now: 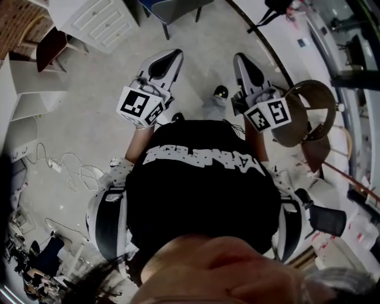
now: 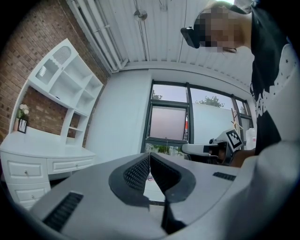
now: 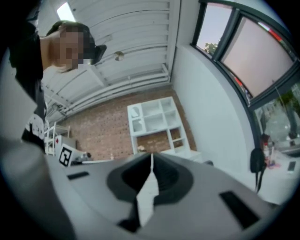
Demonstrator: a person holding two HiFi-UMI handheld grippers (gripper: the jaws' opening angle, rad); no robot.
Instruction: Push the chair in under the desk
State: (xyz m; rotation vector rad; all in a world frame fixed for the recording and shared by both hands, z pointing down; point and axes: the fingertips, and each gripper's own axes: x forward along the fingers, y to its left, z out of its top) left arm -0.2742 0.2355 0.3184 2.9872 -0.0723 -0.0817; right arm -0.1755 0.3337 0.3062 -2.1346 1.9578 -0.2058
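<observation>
In the head view a dark grey chair (image 1: 173, 8) stands on the floor at the top edge, just right of the white desk with drawers (image 1: 95, 21). My left gripper (image 1: 172, 54) and right gripper (image 1: 240, 57) are held level in front of the person's black shirt, pointing toward the chair and well short of it. Both are shut with nothing between the jaws. The left gripper view shows its jaws (image 2: 149, 157) closed, with the white desk (image 2: 33, 161) and its shelf top at the left. In the right gripper view the jaws (image 3: 151, 157) are closed too.
A round brown wooden chair (image 1: 309, 113) stands close on the right, with a black bin (image 1: 328, 219) nearer me. White shelves (image 1: 29, 89) and loose cables (image 1: 71, 169) lie at the left. A white shelf unit (image 3: 154, 123) stands against a brick wall.
</observation>
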